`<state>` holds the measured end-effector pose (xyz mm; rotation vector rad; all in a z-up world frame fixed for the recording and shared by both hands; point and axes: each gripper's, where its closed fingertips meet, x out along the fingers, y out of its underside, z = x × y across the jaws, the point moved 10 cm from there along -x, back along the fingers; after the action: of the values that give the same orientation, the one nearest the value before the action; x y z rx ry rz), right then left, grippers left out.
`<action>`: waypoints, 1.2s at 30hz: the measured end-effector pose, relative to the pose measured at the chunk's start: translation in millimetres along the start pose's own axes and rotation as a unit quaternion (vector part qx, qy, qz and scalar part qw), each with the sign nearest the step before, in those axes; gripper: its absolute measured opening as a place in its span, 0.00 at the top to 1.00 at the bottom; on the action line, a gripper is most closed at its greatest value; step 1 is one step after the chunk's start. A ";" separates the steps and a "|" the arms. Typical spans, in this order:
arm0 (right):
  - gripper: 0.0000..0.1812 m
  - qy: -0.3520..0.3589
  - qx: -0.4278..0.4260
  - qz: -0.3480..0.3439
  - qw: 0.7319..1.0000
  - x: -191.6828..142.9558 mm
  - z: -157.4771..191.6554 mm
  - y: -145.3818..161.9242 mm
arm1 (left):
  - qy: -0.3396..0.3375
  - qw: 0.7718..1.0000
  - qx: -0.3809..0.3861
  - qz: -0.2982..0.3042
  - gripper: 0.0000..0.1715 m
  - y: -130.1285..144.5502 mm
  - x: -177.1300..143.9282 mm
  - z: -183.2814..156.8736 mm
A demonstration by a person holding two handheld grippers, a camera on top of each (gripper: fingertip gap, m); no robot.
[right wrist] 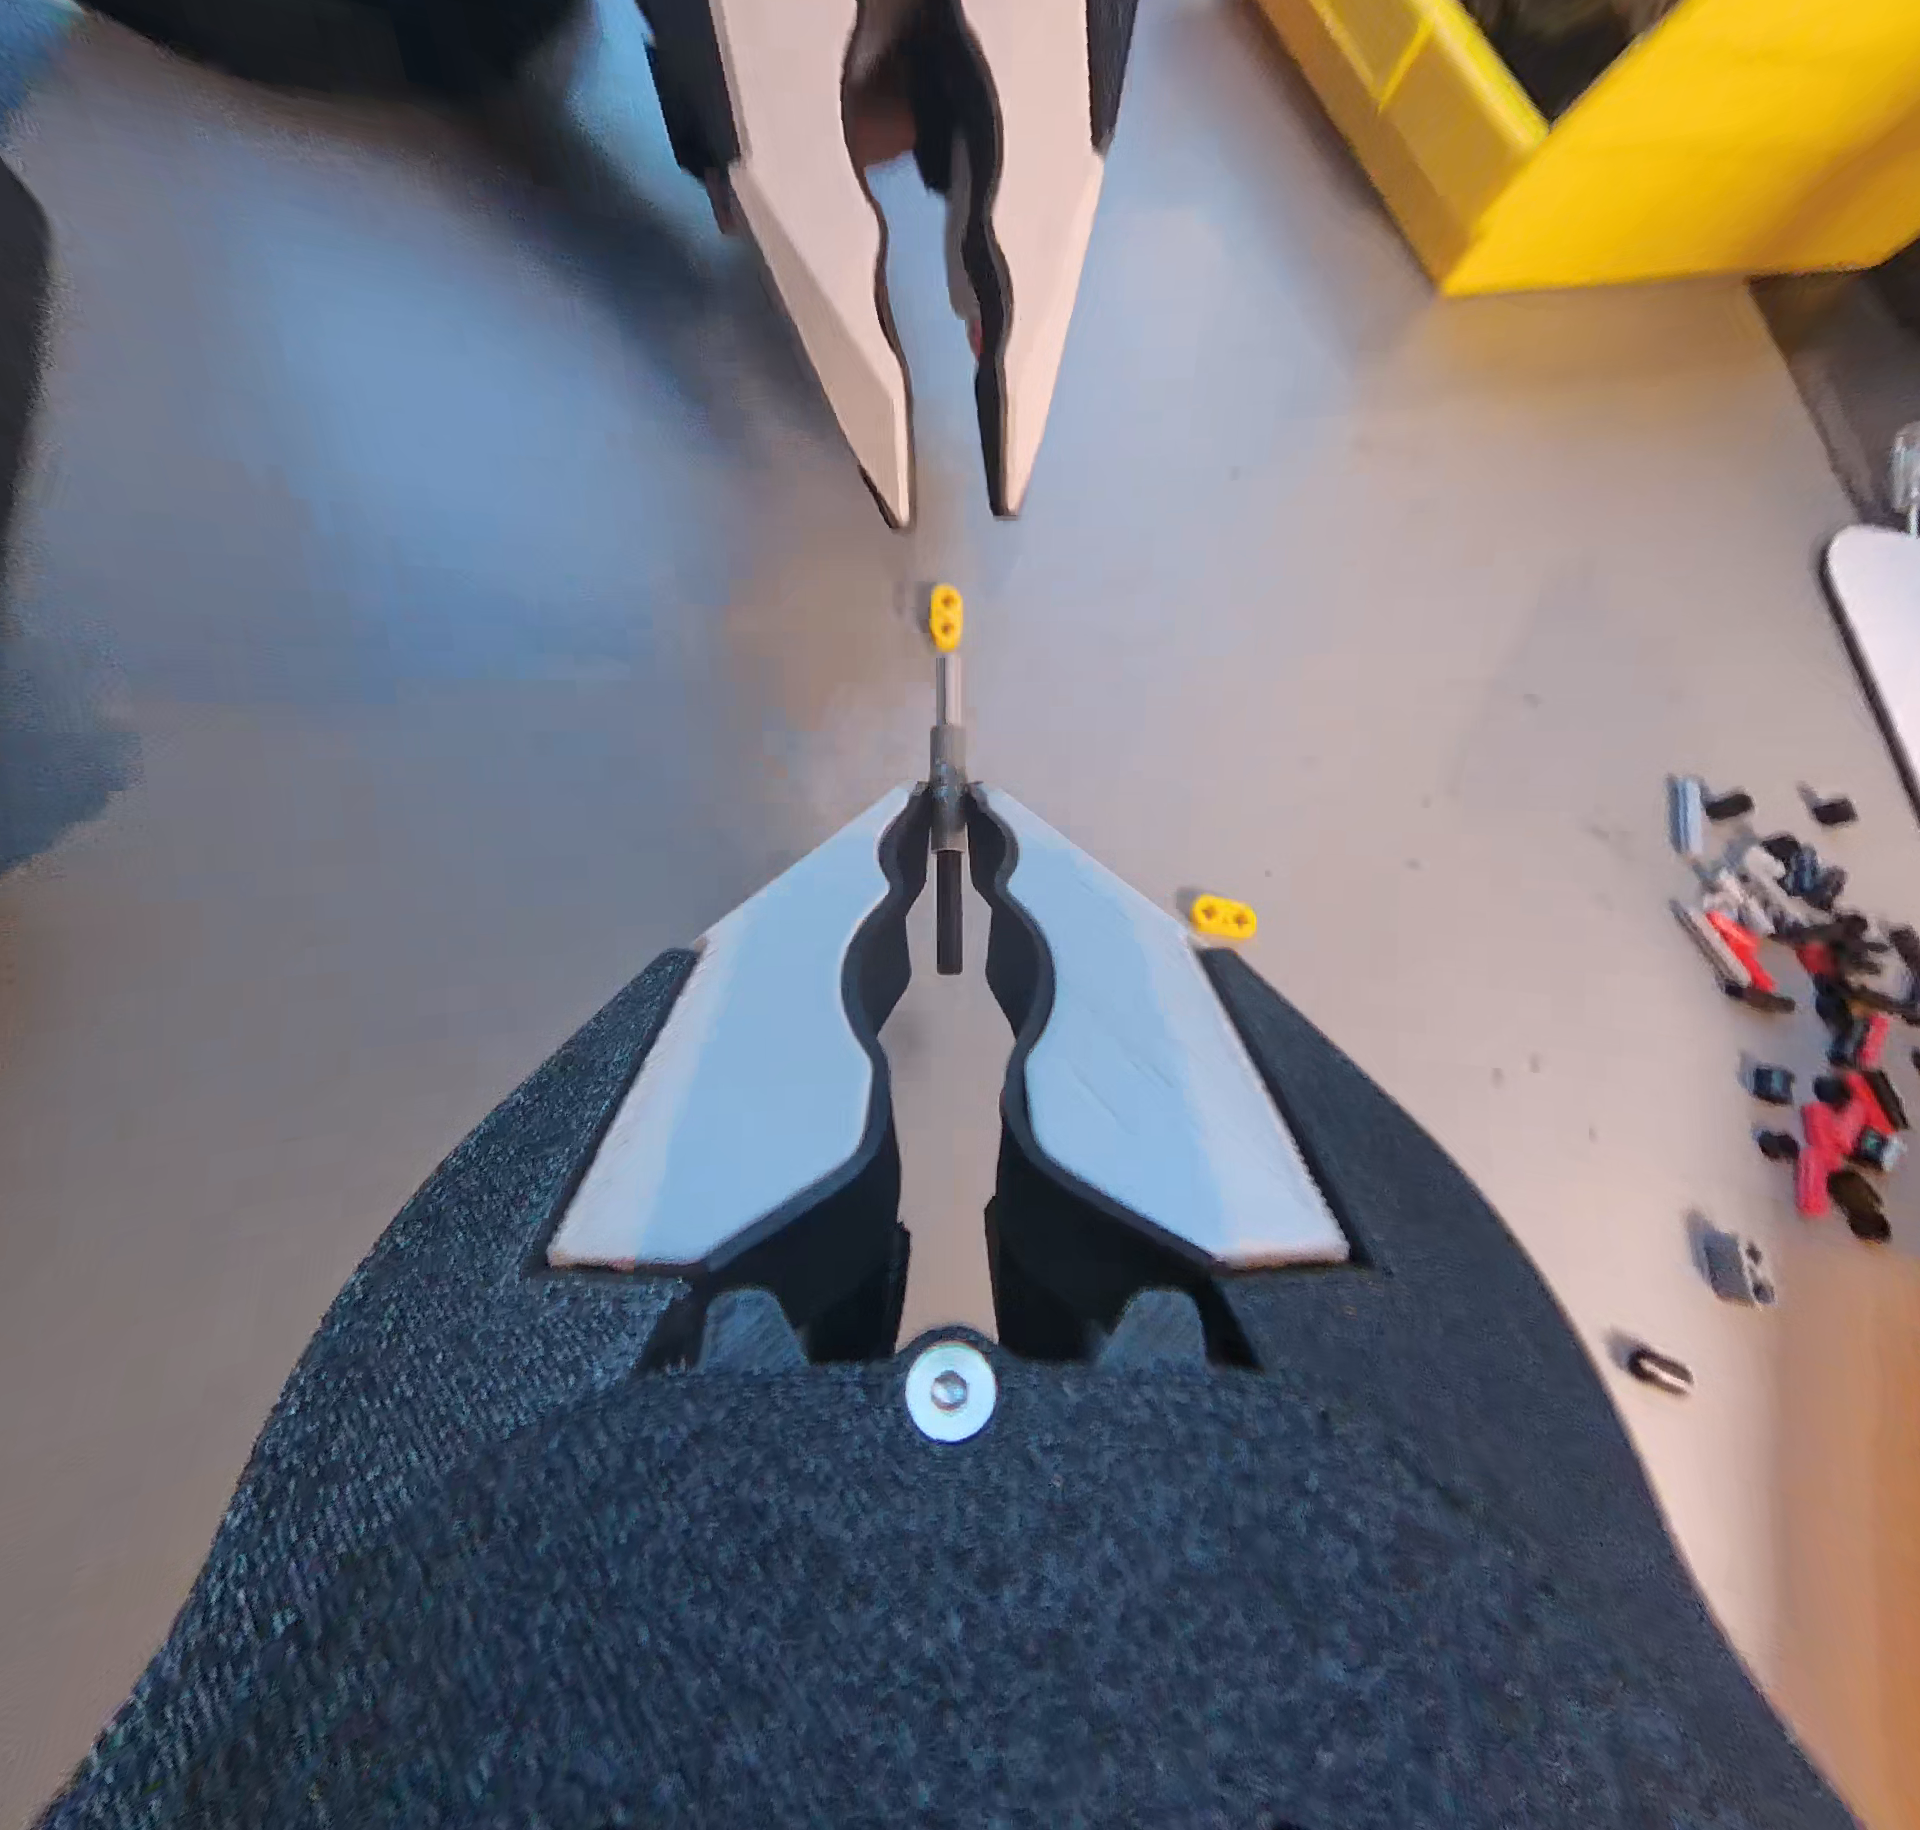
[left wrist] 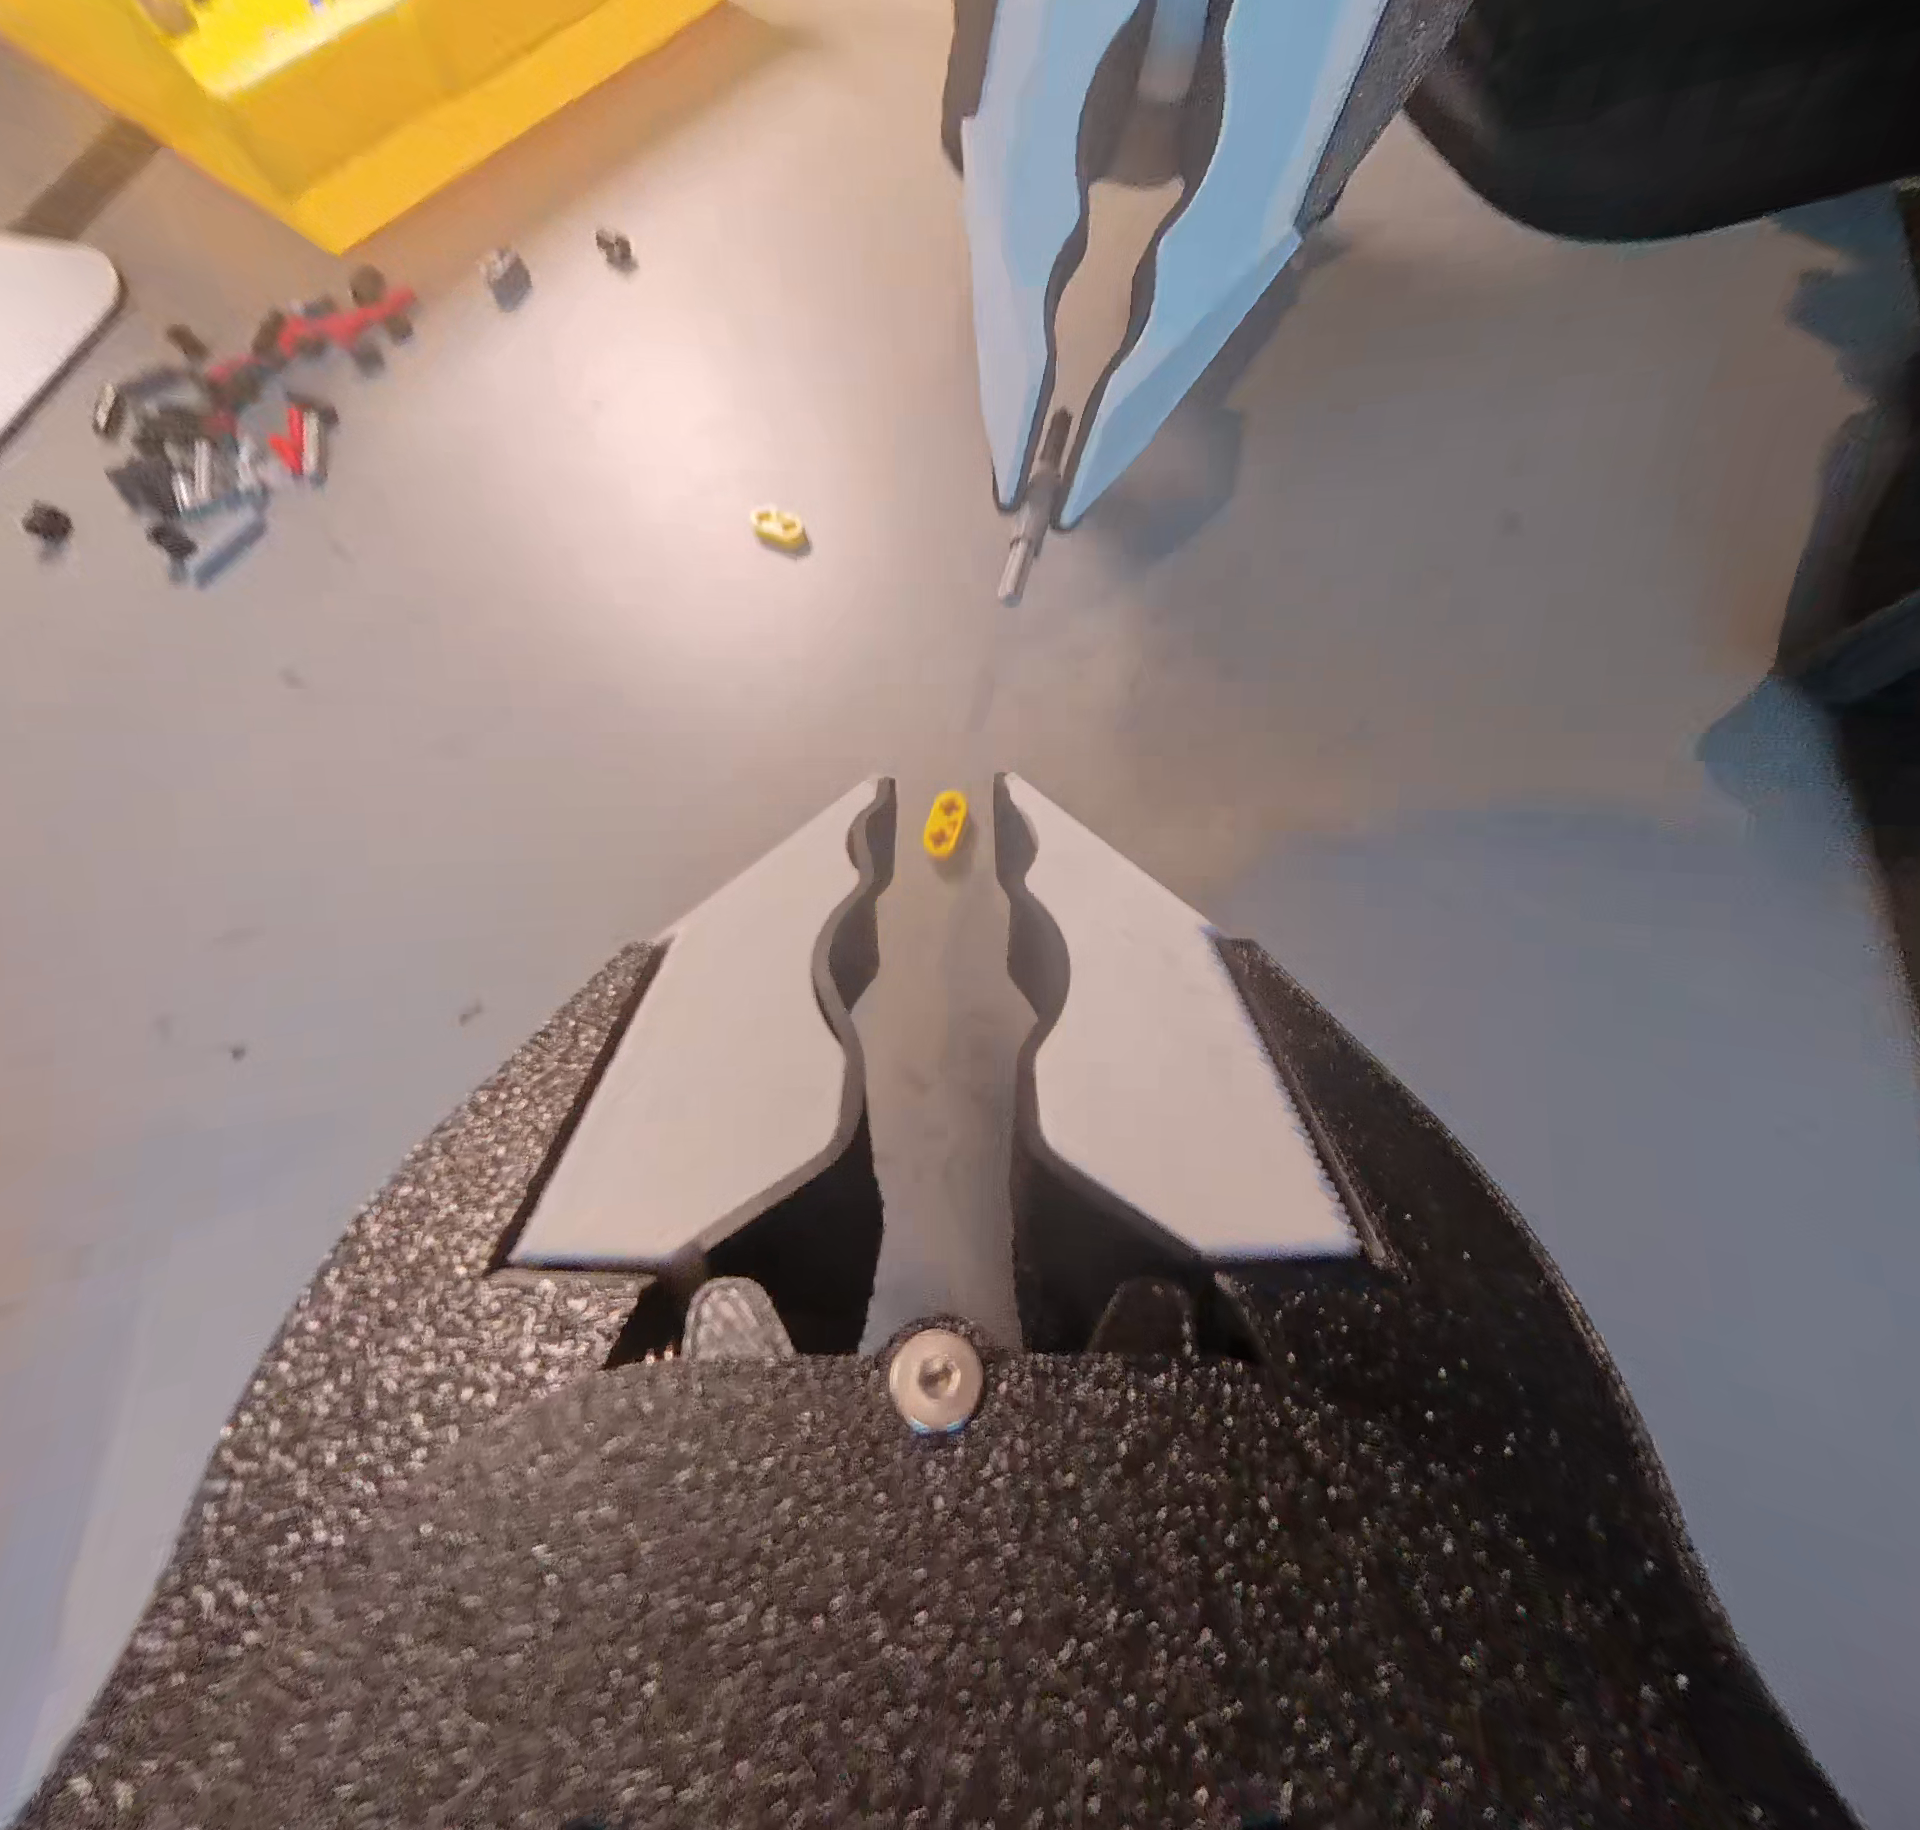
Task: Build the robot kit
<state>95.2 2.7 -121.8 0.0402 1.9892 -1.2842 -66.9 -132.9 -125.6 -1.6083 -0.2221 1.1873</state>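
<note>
Two little yellow two-hole links on the grey table [left wrist: 520, 793]: one [left wrist: 945, 824] sits right between the tips of the left tongs [left wrist: 943, 793], the other [left wrist: 779, 528] lies apart, nearer the pile of black, grey and red building pieces [left wrist: 218, 430]. Left tongs are spread, not touching the link as far as I can see. Right tongs [right wrist: 945, 793] are pinched on one thin dark axle with a grey bush [right wrist: 948, 741], pointing at that first link. A yellow bin [right wrist: 1621, 107] sits at the back.
</note>
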 end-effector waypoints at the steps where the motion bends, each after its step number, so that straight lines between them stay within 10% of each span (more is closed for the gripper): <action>1: 0.96 0.003 -0.002 0.017 1.000 1.5 -0.2 3.5 | 0.004 1.000 -0.012 0.013 0.90 4.7 -0.6 2.8; 21: 0.94 -0.021 0.001 0.078 0.997 15.8 3.1 8.8 | 0.016 0.998 0.003 0.062 0.98 9.2 18.8 -2.1; 36: 0.95 0.007 0.024 -0.105 0.994 9.8 7.2 -24.0 | 0.028 0.993 -0.009 -0.118 0.98 -18.0 -0.1 -10.8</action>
<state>82.6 -18.3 -110.8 -0.1411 2.0171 -1.4676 -51.3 -132.4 -111.6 -1.5799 -0.3763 0.9589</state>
